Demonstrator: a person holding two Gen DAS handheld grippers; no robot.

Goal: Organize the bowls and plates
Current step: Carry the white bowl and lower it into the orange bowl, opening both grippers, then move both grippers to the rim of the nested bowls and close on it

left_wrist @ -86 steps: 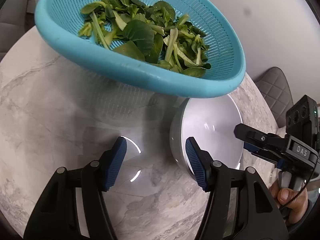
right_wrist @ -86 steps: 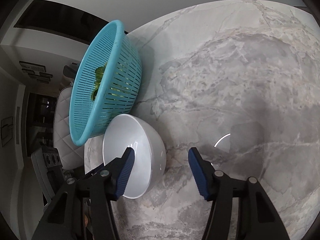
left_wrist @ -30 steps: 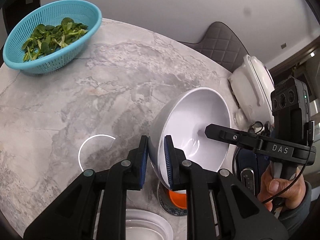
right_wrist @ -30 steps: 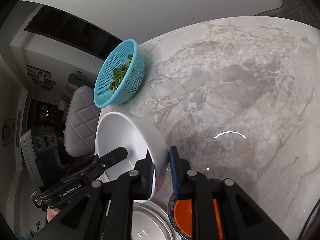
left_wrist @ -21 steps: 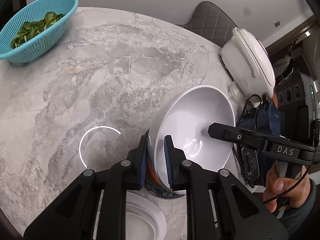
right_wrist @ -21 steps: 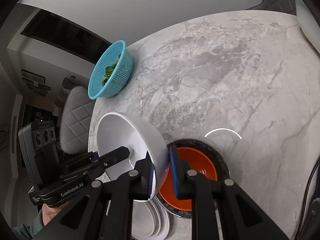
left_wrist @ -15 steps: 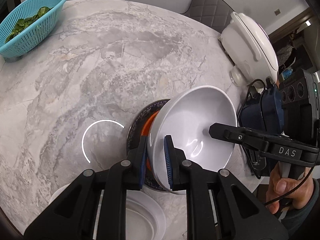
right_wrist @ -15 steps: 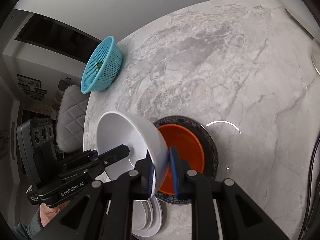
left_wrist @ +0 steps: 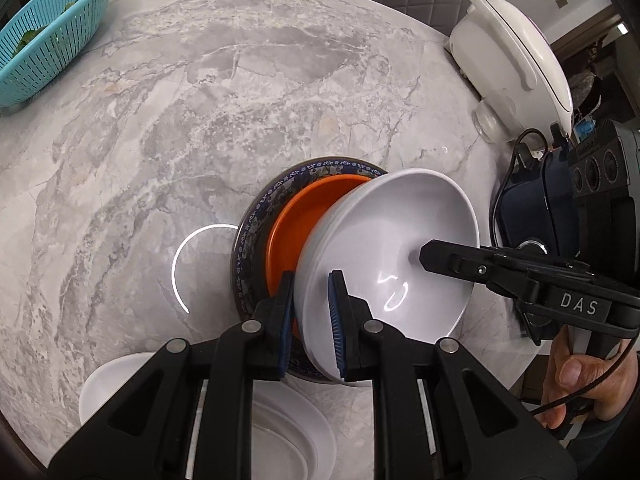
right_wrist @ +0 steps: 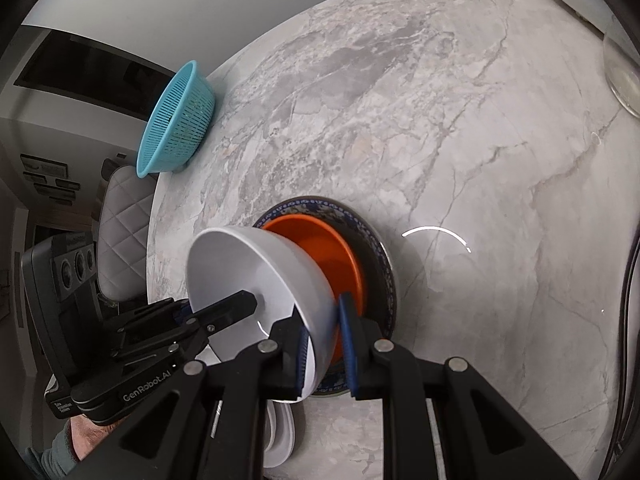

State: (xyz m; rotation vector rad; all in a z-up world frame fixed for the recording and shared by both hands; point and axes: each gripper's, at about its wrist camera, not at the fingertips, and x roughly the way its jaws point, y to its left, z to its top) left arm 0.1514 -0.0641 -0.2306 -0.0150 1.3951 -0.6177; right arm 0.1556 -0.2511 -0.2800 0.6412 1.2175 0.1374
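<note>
Two grippers carry one white bowl (left_wrist: 384,256) toward an orange bowl on a marble table.

Both the left gripper (left_wrist: 310,316) and the right gripper (right_wrist: 325,344) are nearly closed, each pinching the white bowl's rim on opposite sides, so it hangs tilted, partly over the orange bowl (left_wrist: 300,220). Nearest the cameras, a stack of white plates (left_wrist: 288,432) lies just this side of the orange bowl, which sits on a blue-patterned plate (left_wrist: 320,170). Nesting cleanly likely means levelling the white bowl, centring it over the orange bowl, lowering both sides together, then letting go only once it is seated. Beyond the orange bowl stretches bare table (left_wrist: 200,100); well past it, at the far edge, sits a turquoise colander (right_wrist: 176,120).
</note>
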